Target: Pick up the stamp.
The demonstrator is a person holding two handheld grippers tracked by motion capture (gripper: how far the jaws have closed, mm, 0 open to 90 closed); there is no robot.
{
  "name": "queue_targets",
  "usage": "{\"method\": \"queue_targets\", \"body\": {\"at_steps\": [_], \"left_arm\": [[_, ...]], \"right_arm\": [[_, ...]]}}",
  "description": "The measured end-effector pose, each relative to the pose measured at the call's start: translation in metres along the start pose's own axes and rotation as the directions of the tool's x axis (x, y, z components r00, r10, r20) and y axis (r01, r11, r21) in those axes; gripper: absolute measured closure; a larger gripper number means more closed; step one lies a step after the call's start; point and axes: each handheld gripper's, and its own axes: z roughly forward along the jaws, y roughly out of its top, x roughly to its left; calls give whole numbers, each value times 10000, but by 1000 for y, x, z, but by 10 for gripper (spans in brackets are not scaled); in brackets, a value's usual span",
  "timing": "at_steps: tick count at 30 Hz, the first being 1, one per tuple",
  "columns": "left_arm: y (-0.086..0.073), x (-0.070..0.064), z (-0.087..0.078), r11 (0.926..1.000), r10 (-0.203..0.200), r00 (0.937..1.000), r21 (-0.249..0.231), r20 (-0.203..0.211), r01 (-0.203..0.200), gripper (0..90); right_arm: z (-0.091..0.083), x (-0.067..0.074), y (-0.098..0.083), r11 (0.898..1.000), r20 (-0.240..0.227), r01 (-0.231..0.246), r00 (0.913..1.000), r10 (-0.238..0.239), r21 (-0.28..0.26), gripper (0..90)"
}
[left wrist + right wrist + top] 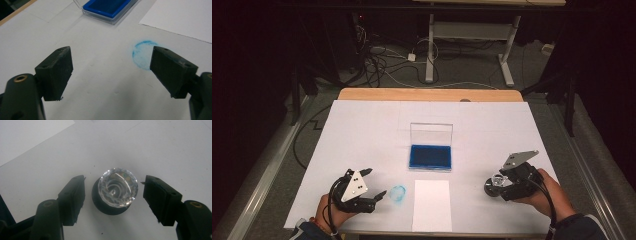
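Right gripper view: the stamp [117,191], crystal knob on a dark base, stands upright on the white table [175,147] at near right, directly between the right gripper's [113,200] jaws, which stand apart, not touching. The left gripper [377,185] idles open, well apart.

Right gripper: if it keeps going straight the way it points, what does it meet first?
Most likely the clear-topped stamp: it stands between the open jaws of the right gripper, pads not touching. Depth is hard to judge.
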Motion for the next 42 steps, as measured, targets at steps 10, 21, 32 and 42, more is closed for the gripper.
{"method": "queue_targets", "body": {"at_steps": [10, 21, 32, 42], "left_arm": [[1, -1, 2, 9999, 72, 9999, 80, 86, -73, 178], [1, -2, 3, 9998, 113, 9998, 143, 138, -115, 178], [1, -2, 4, 9996, 181, 9996, 220, 223, -186, 178], [1, -2, 5, 9995, 204, 9995, 221, 244, -209, 178]], "right_arm": [[2, 2, 6, 9998, -11, 120, 9999, -119, 140, 422], [8, 1, 9, 9980, -75, 275, 9996, -271, 577, 463], [7, -2, 7, 9988, 48, 193, 9998, -195, 456, 562], [8, -2, 6, 9988, -32, 186, 9998, -185, 454, 558]]}}
